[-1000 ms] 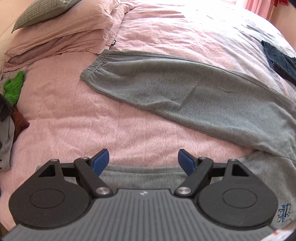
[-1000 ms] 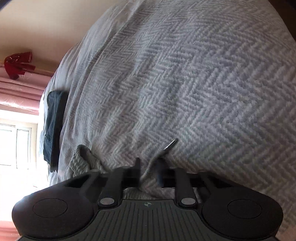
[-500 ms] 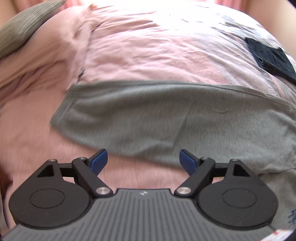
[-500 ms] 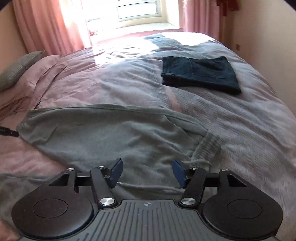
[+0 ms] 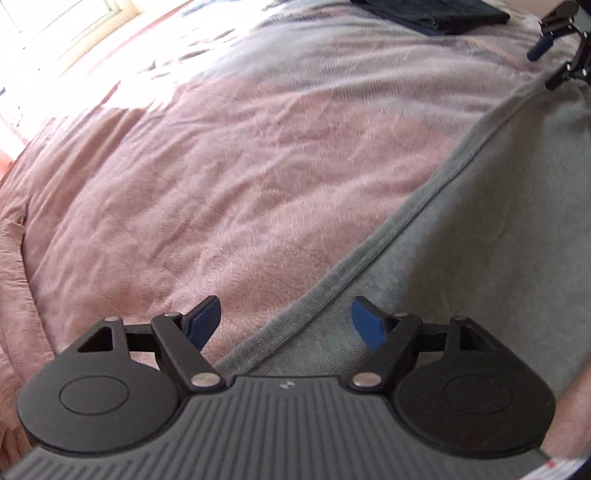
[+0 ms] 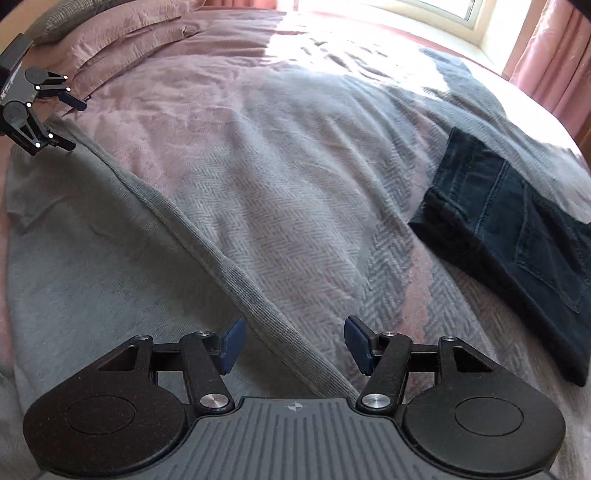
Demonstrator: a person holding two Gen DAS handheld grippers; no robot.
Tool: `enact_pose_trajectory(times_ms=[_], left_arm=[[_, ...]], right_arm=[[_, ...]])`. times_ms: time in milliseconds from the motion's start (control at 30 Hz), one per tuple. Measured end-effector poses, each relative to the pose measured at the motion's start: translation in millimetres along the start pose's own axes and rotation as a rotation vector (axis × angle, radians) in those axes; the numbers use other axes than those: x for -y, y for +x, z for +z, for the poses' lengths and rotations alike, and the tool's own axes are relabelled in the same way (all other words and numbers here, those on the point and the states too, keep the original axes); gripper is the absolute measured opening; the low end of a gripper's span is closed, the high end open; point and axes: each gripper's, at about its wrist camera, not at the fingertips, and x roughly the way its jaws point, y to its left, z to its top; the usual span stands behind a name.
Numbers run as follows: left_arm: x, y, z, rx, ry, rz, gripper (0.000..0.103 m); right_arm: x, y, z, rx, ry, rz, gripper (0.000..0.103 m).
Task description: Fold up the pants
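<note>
both tongs' bodies hide the grey pants (image 6: 92, 266) beneath.

Bed (image 6: 229, 110), covered in pink bedding with a grey herringbone blanket (image 6: 295, 221).
Laid flat on it: grey sweatpants (image 6: 92, 266) at the near side; folded dark jeans (image 6: 517, 240) well apart; pink pillows (image 6: 122, 33) stacked at the head.

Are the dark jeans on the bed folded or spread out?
Folded: the dark jeans lie as a compact layered rectangle on the bed.
</note>
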Motion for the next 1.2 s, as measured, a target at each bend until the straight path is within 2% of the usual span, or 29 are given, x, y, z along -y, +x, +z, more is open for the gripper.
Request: enact_pose_trajectory(times_ms=[67, 133, 167, 200, 233, 300, 367, 500, 600, 700, 767, 800, 867, 933, 967, 1000, 1067, 1100, 1167, 1200], left_arm=[[-0.2, 14.6, -7.5, -0.021, 0.037, -0.018, 0.074], [1.1, 17.7, -13.2, -0.014, 0.056, -0.042, 0.062], [1.9, 17.8, -14.5, -0.014, 0.058, -0.066, 0.039], [5.7, 16.6, -15.5, -0.009, 0.075, -0.046, 0.012], [12.2, 12.7, -17.1, 0.000, 0.108, -0.006, 0.009], [25.9, -2.2, -22.5, 0.026, 0.155, 0.064, 0.005], [36.2, -26.4, -31.8, 0.074, 0.149, 0.135, 0.005], [66.3, -112.4, -66.7, 0.175, -0.023, 0.258, 0.005], [104.0, -183.2, -108.3, 0.184, -0.173, 0.285, 0.005], [154.6, -240.4, -161.4, 0.169, -0.293, 0.277, 0.004], [187.1, -262.7, -198.4, 0.125, -0.389, 0.229, 0.005], [203.6, -268.2, -220.1, 0.076, -0.461, 0.183, 0.005], [230.9, -267.9, -255.7, -0.014, -0.580, 0.114, 0.008], [254.3, -264.7, -284.3, -0.109, -0.647, 0.072, 0.011], [262.1, -264.0, -298.1, -0.143, -0.691, 0.054, 0.011], [264.3, -265.8, -309.9, -0.155, -0.744, 0.026, 0.013], [255.4, -270.8, -325.7, -0.144, -0.881, 0.011, 0.020], [247.1, -273.5, -332.9, -0.117, -0.963, 0.012, 0.031], [226.9, -274.8, -347.8, -0.055, -1.151, 0.015, 0.039], [214.0, -274.0, -357.9, -0.014, -1.270, 0.020, 0.040]], right_arm=[[3.6, 17.3, 0.9, -0.034, 0.000, 0.012, 0.057], [5.5, 30.9, -2.6, -0.072, -0.001, 0.024, 0.055], [5.7, 34.5, -6.1, -0.075, -0.004, 0.041, 0.038], [4.1, 36.3, -9.7, -0.075, -0.012, 0.063, 0.016], [2.8, 35.4, -11.9, -0.070, -0.017, 0.051, 0.013], [-4.2, 17.5, -17.0, 0.000, -0.026, 0.023, 0.008], [-15.0, -8.5, -22.8, 0.071, -0.046, -0.019, 0.007], [-68.1, -82.3, -49.0, 0.205, -0.129, -0.106, 0.007], [-124.5, -136.0, -80.4, 0.274, -0.201, -0.171, 0.007], [-184.2, -178.4, -124.5, 0.281, -0.234, -0.216, 0.007], [-217.1, -194.2, -153.4, 0.238, -0.233, -0.223, 0.007], [-237.5, -198.2, -173.3, 0.203, -0.227, -0.237, 0.009], [-261.2, -195.1, -204.6, 0.102, -0.169, -0.219, 0.013], [-280.5, -184.7, -233.6, -0.022, -0.088, -0.202, 0.021], [-285.0, -179.7, -244.7, -0.074, -0.036, -0.186, 0.029], [-286.7, -177.1, -253.6, -0.101, 0.029, -0.184, 0.030], [-277.4, -179.1, -264.9, -0.104, 0.203, -0.188, 0.034], [-264.1, -184.3, -269.9, -0.079, 0.334, -0.187, 0.038], [-237.6, -195.3, -278.2, 0.002, 0.581, -0.189, 0.042], [-216.6, -199.9, -283.6, 0.061, 0.733, -0.184, 0.043]])
